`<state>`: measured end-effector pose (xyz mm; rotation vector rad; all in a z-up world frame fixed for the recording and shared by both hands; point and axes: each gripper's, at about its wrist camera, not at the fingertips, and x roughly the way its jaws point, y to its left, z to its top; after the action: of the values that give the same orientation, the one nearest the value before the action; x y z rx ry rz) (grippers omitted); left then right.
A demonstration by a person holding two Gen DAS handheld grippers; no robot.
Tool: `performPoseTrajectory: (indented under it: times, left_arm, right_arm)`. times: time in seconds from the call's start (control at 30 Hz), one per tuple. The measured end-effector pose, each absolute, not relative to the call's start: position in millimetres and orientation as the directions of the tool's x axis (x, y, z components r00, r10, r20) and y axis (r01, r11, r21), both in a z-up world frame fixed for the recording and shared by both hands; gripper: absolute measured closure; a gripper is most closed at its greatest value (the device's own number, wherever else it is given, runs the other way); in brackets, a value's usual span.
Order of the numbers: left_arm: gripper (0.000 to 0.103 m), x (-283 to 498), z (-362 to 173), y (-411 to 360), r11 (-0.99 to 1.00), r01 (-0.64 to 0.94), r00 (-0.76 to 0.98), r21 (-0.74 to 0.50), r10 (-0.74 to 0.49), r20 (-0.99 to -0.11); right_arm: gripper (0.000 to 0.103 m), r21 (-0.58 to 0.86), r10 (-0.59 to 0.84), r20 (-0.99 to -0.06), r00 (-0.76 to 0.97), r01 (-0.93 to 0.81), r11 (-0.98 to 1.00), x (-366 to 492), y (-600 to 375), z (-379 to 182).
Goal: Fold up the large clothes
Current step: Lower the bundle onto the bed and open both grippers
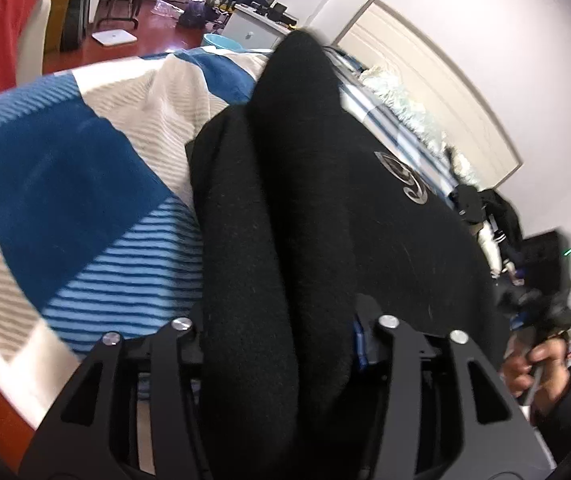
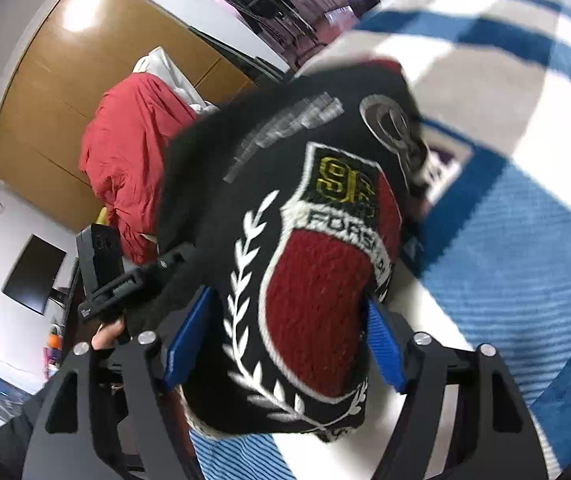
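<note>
- L gripper [image 1: 281, 344]: jaws pinched on thick fold of black sweater [image 1: 305, 200]; garment bunched, raised over blue/white blanket [image 1: 65, 168] on bed
- R gripper [image 2: 281, 344]: blue pads [image 2: 185, 344] clamped on same sweater at red crest patch [image 2: 317, 300]; fabric fills gap
- Red cloth [image 2: 133, 152] heaped by wooden wardrobe [image 2: 45, 80], well apart
</note>
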<state>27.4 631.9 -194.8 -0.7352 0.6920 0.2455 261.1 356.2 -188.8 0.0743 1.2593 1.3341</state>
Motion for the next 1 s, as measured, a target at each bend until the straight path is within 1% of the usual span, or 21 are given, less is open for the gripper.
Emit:
performPoseTrajectory:
  times: [0.1, 0.17, 0.2, 0.23, 0.27, 0.3, 0.33, 0.4, 0.47, 0.5, 0.63, 0.77, 0.9, 1.0]
  left_arm:
    - [0.044, 32, -198, 635, 0.711, -0.435, 0.744, -0.552, -0.062, -0.666]
    - [0.042, 30, -188, 633, 0.725, -0.437, 0.745, -0.533, -0.041, -0.666]
    - [0.039, 31, -184, 633, 0.734, -0.441, 0.744, -0.517, -0.023, -0.667]
    - [0.031, 31, -180, 632, 0.74, -0.446, 0.743, -0.503, -0.007, -0.669]
    - [0.026, 27, -170, 627, 0.748, -0.447, 0.749, -0.491, 0.013, -0.662]
    - [0.014, 22, -160, 618, 0.753, -0.442, 0.757, -0.486, 0.022, -0.653]
    - [0.011, 16, -149, 613, 0.759, -0.441, 0.766, -0.479, 0.04, -0.641]
    - [0.01, 6, -133, 604, 0.765, -0.456, 0.764, -0.456, 0.073, -0.641]
    - [0.009, -5, -116, 592, 0.756, -0.484, 0.754, -0.44, 0.105, -0.648]
    - [0.007, -11, -109, 585, 0.755, -0.496, 0.75, -0.428, 0.124, -0.65]
    - [0.007, -34, -83, 543, 0.776, -0.535, 0.725, -0.334, 0.218, -0.654]
    - [0.007, -47, -73, 488, 0.808, -0.561, 0.666, -0.178, 0.313, -0.677]
    - [0.007, -60, -70, 450, 0.821, -0.553, 0.65, -0.145, 0.316, -0.691]
    - [0.007, -61, -73, 430, 0.826, -0.544, 0.636, -0.15, 0.29, -0.715]
  right_arm:
    - [0.029, 0.668, 0.736, -0.629, -0.25, -0.659, 0.346, 260, 343, -190]
    - [0.029, 0.637, 0.734, -0.647, -0.206, -0.676, 0.371, 252, 336, -177]
    - [0.029, 0.618, 0.728, -0.66, -0.187, -0.687, 0.383, 248, 335, -173]
    - [0.029, 0.572, 0.717, -0.682, -0.147, -0.717, 0.398, 241, 329, -163]
    - [0.029, 0.546, 0.716, -0.687, -0.125, -0.739, 0.394, 237, 326, -155]
    - [0.025, 0.52, 0.716, -0.69, -0.106, -0.76, 0.389, 229, 321, -144]
    - [0.015, 0.498, 0.714, -0.695, -0.086, -0.774, 0.391, 226, 318, -136]
    - [0.004, 0.453, 0.732, -0.68, -0.043, -0.81, 0.373, 211, 306, -112]
    - [0.004, 0.437, 0.749, -0.662, -0.025, -0.825, 0.358, 192, 296, -92]
    - [0.004, 0.429, 0.752, -0.659, -0.013, -0.827, 0.362, 184, 293, -85]
    - [0.004, 0.412, 0.758, -0.651, 0.04, -0.821, 0.396, 148, 272, -64]
    - [0.004, 0.437, 0.771, -0.634, 0.064, -0.793, 0.425, 118, 257, -62]
    - [0.004, 0.485, 0.777, -0.629, 0.029, -0.767, 0.421, 96, 246, -70]
    - [0.004, 0.478, 0.779, -0.626, 0.006, -0.787, 0.39, 79, 242, -73]
